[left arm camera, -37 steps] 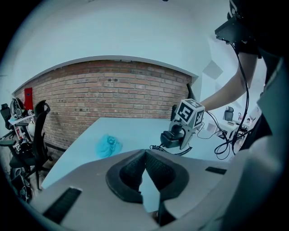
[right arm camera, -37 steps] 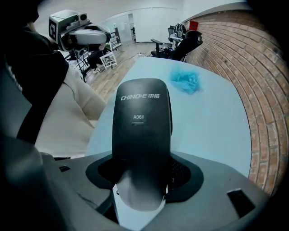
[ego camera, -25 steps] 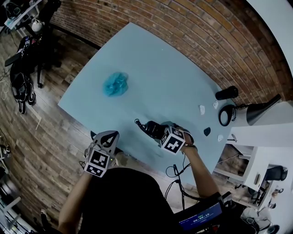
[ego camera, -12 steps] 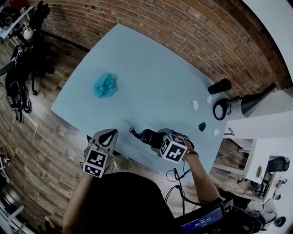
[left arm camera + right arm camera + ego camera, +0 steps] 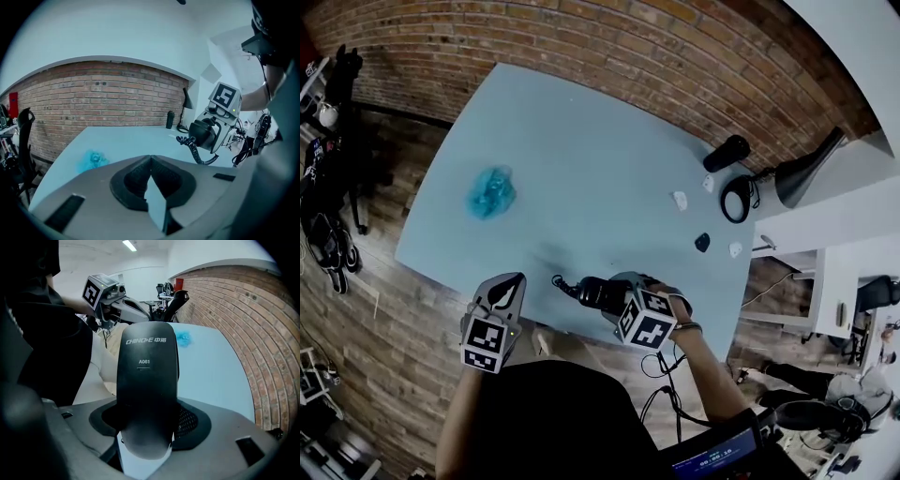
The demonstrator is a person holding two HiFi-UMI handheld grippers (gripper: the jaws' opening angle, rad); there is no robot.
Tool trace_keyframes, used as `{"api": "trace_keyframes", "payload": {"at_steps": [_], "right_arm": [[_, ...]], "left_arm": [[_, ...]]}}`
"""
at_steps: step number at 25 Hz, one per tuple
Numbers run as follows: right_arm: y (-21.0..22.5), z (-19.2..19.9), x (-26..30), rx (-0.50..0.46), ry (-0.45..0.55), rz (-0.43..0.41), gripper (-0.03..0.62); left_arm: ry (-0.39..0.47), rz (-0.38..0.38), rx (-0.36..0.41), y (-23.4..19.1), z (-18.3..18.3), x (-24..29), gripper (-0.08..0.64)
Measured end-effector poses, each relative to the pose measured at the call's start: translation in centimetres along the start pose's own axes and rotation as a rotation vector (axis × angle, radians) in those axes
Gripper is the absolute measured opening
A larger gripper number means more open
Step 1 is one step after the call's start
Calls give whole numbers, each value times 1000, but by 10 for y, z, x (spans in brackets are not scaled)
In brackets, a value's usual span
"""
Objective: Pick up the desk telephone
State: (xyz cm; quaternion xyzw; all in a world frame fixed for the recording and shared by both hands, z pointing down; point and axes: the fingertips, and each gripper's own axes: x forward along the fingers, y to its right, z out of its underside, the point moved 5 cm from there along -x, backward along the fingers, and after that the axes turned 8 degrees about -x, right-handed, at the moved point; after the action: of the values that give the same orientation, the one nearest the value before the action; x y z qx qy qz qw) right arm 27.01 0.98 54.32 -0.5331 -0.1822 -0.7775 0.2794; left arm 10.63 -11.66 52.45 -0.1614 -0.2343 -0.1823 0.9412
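The telephone's black handset (image 5: 598,292) hangs over the near edge of the pale blue table (image 5: 600,141), and my right gripper (image 5: 617,298) is shut on it. In the right gripper view the handset (image 5: 146,376) fills the middle, clamped between the pads, with "A061" printed on it. Its coiled cord (image 5: 562,284) trails off to the left. No telephone base is in view. My left gripper (image 5: 504,292) is off the table's near-left edge, shut and with nothing in it (image 5: 151,161). The left gripper view shows the handset (image 5: 206,132) and cord (image 5: 193,151) to the right.
A crumpled blue bag (image 5: 491,192) lies at the table's left. At the far right corner stand a black bottle (image 5: 726,153) and a desk lamp (image 5: 797,173) with a ring base (image 5: 734,199). Small white bits (image 5: 679,200) and a small black piece (image 5: 701,242) lie nearby. Wooden floor surrounds the table.
The right gripper, still holding the handset, has drifted a little toward the table's near edge. The left gripper has drifted slightly lower-left. The head view has turned, so the table sits differently in frame.
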Motion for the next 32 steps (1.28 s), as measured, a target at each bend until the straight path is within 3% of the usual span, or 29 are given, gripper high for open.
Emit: {"api": "trace_keyframes", "payload": {"at_steps": [2, 7, 9, 17, 23, 28, 32], "right_arm": [[-1, 0, 1, 16, -17, 3, 273], [-8, -6, 6, 37, -67, 5, 273], [-7, -15, 2, 70, -46, 8, 273], [-9, -33, -6, 171, -31, 46, 273], [-1, -35, -13, 231, -24, 92, 273], [2, -37, -33, 246, -29, 143, 273], [2, -46, -42, 240, -25, 161, 273]], "left_arm": [[-12, 64, 53, 4, -4, 4, 23], [-80, 224, 275, 16, -4, 13, 23], [-81, 264, 312, 16, -9, 17, 23], [-39, 395, 355, 8, -20, 12, 23], [21, 381, 259, -3, -23, 8, 23], [58, 440, 254, -5, -33, 2, 23], [80, 454, 312, -11, -40, -1, 23]]}}
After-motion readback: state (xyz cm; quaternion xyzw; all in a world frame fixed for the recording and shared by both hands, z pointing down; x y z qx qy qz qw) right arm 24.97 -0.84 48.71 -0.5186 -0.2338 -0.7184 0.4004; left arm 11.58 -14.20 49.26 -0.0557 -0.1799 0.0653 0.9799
